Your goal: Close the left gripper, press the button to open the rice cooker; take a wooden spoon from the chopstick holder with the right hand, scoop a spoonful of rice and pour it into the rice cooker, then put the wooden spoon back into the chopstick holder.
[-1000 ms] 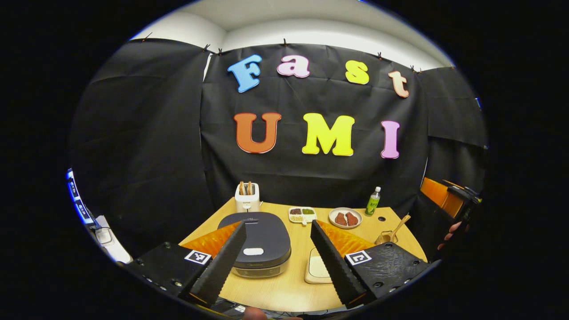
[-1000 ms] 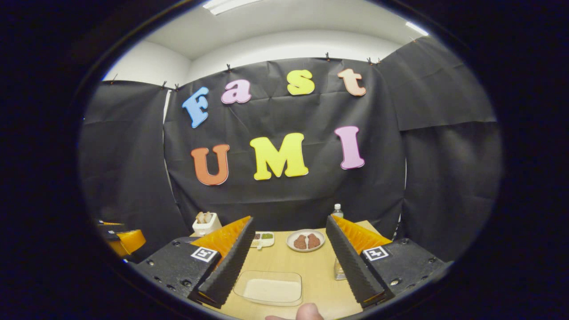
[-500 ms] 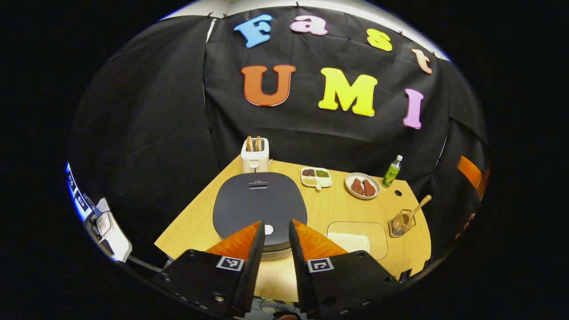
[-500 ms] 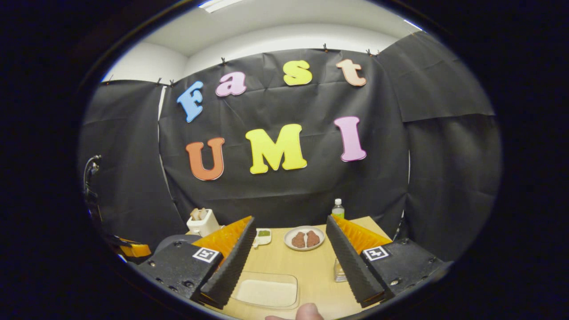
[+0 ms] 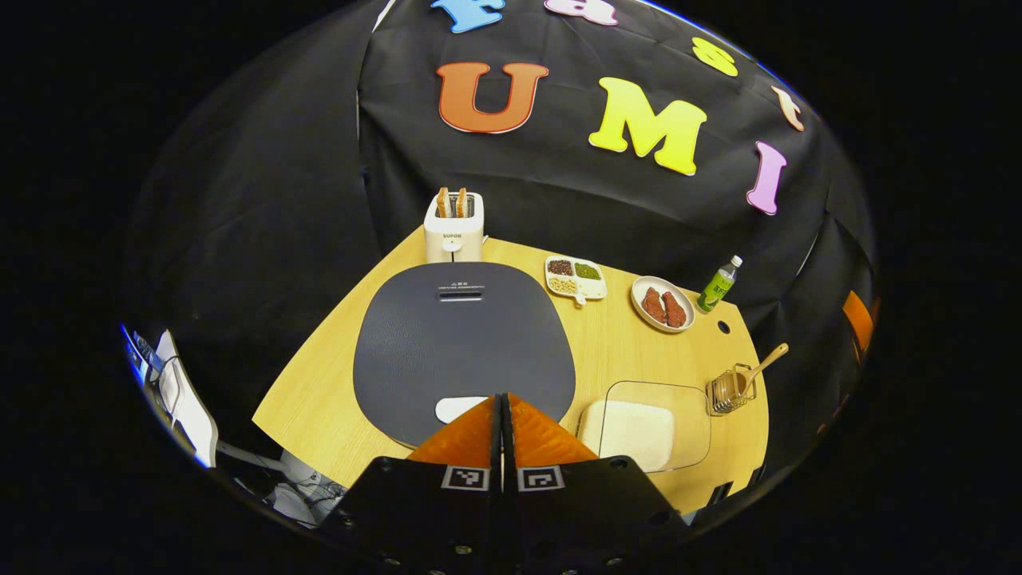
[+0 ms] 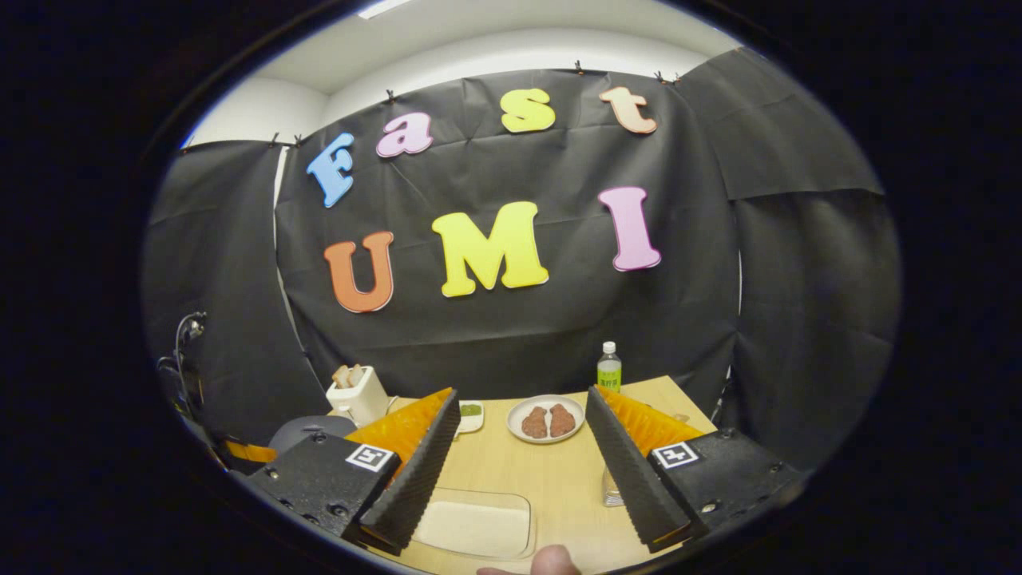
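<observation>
Now my left gripper [image 5: 501, 399] has its jaws brought fully together, nothing held between them; half a second back they were only a narrow gap apart, and a second back they were wide. The gripper has also come forward and tipped down, so its tips sit just above the pale button [image 5: 457, 408] at the near edge of the rice cooker [image 5: 463, 343]. Lid is flat and shut. I judge the closing step done and the press about to start; contact with the button cannot be confirmed from here. My right gripper [image 6: 519, 439] has its jaws wide apart and empty, hanging over the near part of the desk [image 5: 319, 399] at much the same place as a second ago. Outward from the cooker: the clear rice container [image 5: 647, 423] lies just to its right, and in the right gripper view it lies on the desk below the spread fingers. Beyond it, near the desk's right edge, the wire chopstick holder [image 5: 728, 390] stands with the wooden spoon [image 5: 765, 363] leaning out of it, untouched. Toaster [image 5: 453, 228], divided dish [image 5: 575, 278], plate [image 5: 661, 303] and bottle [image 5: 718, 286] line the back, well clear of the work. Risk as I judge it: closed tips sliding off the small button.
</observation>
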A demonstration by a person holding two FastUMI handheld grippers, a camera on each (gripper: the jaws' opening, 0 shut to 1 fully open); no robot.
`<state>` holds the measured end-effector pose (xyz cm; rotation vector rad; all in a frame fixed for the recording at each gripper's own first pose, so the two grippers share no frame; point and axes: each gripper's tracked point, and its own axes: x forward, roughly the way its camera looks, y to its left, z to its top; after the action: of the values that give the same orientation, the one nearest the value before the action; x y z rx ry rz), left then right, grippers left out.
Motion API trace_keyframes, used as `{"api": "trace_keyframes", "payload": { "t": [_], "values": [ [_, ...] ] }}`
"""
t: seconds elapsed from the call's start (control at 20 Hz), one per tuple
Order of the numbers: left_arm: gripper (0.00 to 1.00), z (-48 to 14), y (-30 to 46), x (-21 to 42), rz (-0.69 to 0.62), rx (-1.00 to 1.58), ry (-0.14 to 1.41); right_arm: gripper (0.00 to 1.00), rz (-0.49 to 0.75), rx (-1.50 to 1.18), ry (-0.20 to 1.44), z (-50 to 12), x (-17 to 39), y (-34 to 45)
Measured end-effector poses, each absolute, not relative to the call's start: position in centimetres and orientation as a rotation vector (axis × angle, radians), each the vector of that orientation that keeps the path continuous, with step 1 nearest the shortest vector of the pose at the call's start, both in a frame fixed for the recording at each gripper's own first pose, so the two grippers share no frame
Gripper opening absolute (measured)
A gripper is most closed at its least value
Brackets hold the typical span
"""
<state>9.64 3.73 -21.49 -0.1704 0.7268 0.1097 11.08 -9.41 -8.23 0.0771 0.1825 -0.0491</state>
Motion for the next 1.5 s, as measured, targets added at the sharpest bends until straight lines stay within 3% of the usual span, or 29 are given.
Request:
{"api": "trace_keyframes", "payload": {
  "t": [0.1,0.15,0.2,0.25,0.45,0.5,0.55,0.6,0.7,0.8,0.85,0.9,1.15,1.2,1.25,1.45,1.5],
  "values": [
    [0.0,-22.4,4.4,10.3,0.131,-0.203,0.744,1.0,-0.057,0.082,0.188,-8.5,11.6,-9.8],
    [0.0,-22.9,4.7,10.4,0.138,-0.222,0.759,0.92,-0.059,0.082,0.188,-8.6,11.7,-9.9],
    [0.0,-23.6,4.8,10.3,0.142,-0.239,0.778,1.0,-0.06,0.081,0.191,-8.6,11.9,-10.0],
    [0.0,-24.1,4.9,10.2,0.141,-0.251,0.792,0.93,-0.062,0.081,0.185,-8.6,12.0,-10.0],
    [0.0,-25.1,5.1,10.7,0.13,-0.288,0.792,0.92,-0.083,0.091,0.186,-9.3,11.9,-10.6],
    [0.0,-25.3,5.1,10.4,0.133,-0.29,0.801,1.0,-0.084,0.099,0.196,-9.6,11.9,-10.6],
    [0.0,-25.8,5.0,10.3,0.135,-0.293,0.819,1.0,-0.088,0.105,0.201,-9.7,11.9,-10.8],
    [0.0,-25.9,5.0,10.1,0.143,-0.302,0.829,0.92,-0.094,0.105,0.199,-9.5,11.9,-11.0],
    [0.0,-26.3,4.9,9.7,0.149,-0.31,0.853,0.92,-0.1,0.097,0.191,-9.3,11.9,-11.0],
    [0.0,-26.0,5.0,10.0,0.145,-0.324,0.825,0.92,-0.087,0.089,0.188,-9.0,11.9,-10.2],
    [0.0,-26.3,4.9,10.1,0.138,-0.334,0.83,1.0,-0.081,0.085,0.184,-8.9,11.9,-10.0],
    [0.0,-26.2,5.0,10.1,0.133,-0.347,0.828,0.92,-0.072,0.083,0.181,-8.7,11.9,-9.6],
    [0.0,-25.3,5.0,10.3,0.17,-0.4,0.809,0.92,-0.049,0.065,0.162,-7.5,11.5,-8.6],
    [0.0,-25.3,5.0,10.1,0.168,-0.404,0.812,1.0,-0.048,0.063,0.157,-7.2,11.3,-8.5],
    [0.0,-25.1,4.9,10.1,0.165,-0.403,0.802,0.92,-0.047,0.059,0.15,-6.7,11.2,-8.5],
    [0.0,-21.2,5.1,11.0,0.17,-0.38,0.669,0.92,-0.043,0.029,0.124,-4.9,10.4,-8.1],
    [0.0,-20.1,5.2,11.3,0.164,-0.356,0.624,1.0,-0.042,0.022,0.12,-4.6,10.3,-8.0]
  ]
}}
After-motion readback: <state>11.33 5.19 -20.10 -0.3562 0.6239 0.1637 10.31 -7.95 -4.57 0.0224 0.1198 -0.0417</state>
